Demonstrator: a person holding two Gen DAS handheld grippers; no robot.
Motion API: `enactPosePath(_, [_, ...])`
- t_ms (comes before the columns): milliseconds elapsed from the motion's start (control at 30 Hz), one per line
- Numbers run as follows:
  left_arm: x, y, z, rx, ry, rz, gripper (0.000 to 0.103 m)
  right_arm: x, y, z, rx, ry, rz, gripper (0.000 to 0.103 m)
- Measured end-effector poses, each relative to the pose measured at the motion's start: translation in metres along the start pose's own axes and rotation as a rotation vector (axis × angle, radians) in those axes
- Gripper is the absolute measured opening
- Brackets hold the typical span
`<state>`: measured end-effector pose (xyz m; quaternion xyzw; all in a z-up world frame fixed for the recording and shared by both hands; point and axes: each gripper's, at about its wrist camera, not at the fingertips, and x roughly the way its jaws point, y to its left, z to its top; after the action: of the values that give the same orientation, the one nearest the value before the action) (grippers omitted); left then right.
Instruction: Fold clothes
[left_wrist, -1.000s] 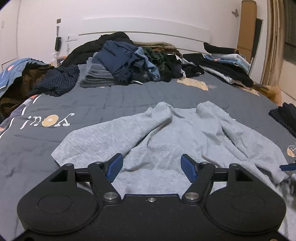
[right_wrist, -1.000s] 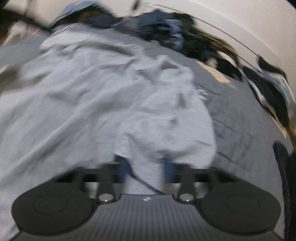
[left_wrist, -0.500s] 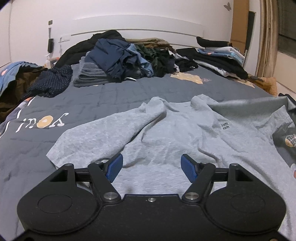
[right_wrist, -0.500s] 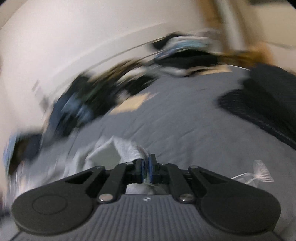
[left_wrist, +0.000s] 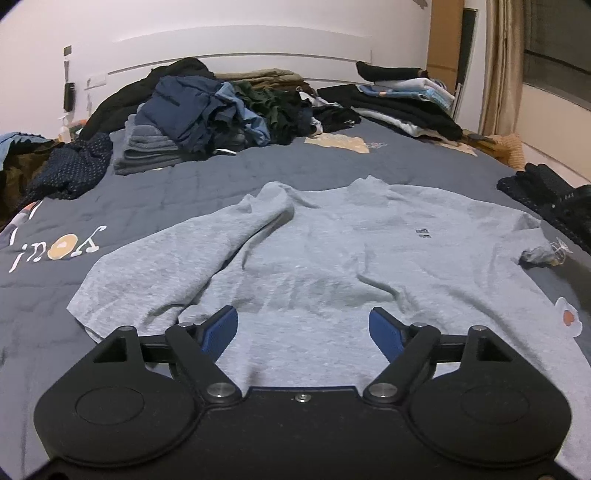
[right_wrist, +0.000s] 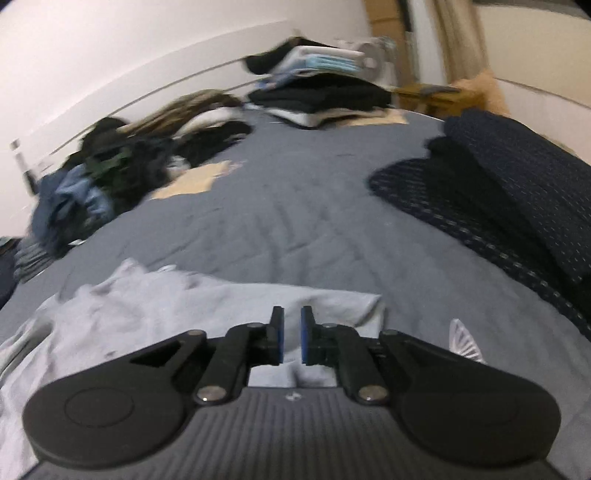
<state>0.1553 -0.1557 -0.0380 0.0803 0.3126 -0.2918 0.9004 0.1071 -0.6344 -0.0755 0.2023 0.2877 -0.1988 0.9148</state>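
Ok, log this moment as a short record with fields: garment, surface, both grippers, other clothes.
garment: grey T-shirt, spread on the bed, still wrinkled
surface: grey-blue quilt
left gripper: open above the shirt's near edge, jaws just opened further, nothing between them
right gripper: jaws just opened a narrow gap, over the shirt's sleeve edge, gripping nothing
other clothes: unfolded heap near the headboard; folded stack far right

Room light was dim, even and cool, shadows soft, no glare. Left wrist view was sharp, with fisheye bending and dark vignette at corners. Right wrist view was motion-blurred, worst on the far clothes pile (right_wrist: 110, 177)
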Motion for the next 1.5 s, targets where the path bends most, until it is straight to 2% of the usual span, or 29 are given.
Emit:
enactPosePath(33, [-0.002,-0.002,0.0,-0.003,-0.002,-0.003,0.077,-0.006,0.007,-0.003,-0.015,0.007,0.026,0.015])
enactPosePath(100, [-0.007,-0.007,0.0,-0.016,-0.01,-0.008,0.077,-0.019,0.02,-0.012,-0.043,0.019,0.084,0.03])
enactPosePath(167, [-0.014,-0.014,-0.002,-0.028,-0.022,-0.018,0.077,-0.038,0.034,-0.026,-0.085,0.041,0.134,0.04])
enactPosePath(200, [-0.018,-0.018,-0.004,-0.032,-0.028,-0.023,0.077,-0.046,0.04,-0.03,-0.101,0.046,0.149,0.043])
enactPosePath(433, [-0.053,-0.05,-0.029,-0.009,-0.039,-0.049,0.077,-0.133,0.063,-0.073,-0.166,0.061,0.24,0.047])
enactPosePath(600, [-0.086,-0.068,-0.056,0.008,-0.028,-0.055,0.077,-0.199,0.077,-0.116,-0.238,0.045,0.223,0.053])
enactPosePath(767, [-0.122,-0.081,-0.087,0.068,0.006,-0.084,0.077,-0.229,0.091,-0.174,-0.344,0.128,0.232,0.058])
enactPosePath(933, [-0.147,-0.085,-0.127,0.059,0.029,-0.053,0.079,-0.216,0.071,-0.221,-0.292,0.182,0.158,0.06])
enactPosePath(1033, [-0.146,-0.095,-0.142,0.168,0.073,-0.003,0.079,-0.211,0.054,-0.24,-0.218,0.196,0.117,0.06])
enactPosePath(1133, [-0.146,-0.104,-0.151,0.225,0.097,0.0,0.08,-0.209,0.05,-0.253,-0.248,0.231,0.101,0.06])
enactPosePath(1233, [-0.14,-0.116,-0.16,0.308,0.118,0.02,0.08,-0.214,0.048,-0.256,-0.215,0.223,0.123,0.061])
enactPosePath(1333, [-0.133,-0.128,-0.167,0.394,0.144,0.034,0.08,-0.213,0.05,-0.26,-0.215,0.235,0.105,0.061])
enactPosePath(1400, [-0.134,-0.132,-0.176,0.426,0.14,0.062,0.08,-0.214,0.055,-0.263,-0.233,0.232,0.113,0.061])
enactPosePath(1500, [-0.135,-0.13,-0.177,0.418,0.115,0.086,0.08,-0.211,0.062,-0.267,-0.263,0.256,0.114,0.061])
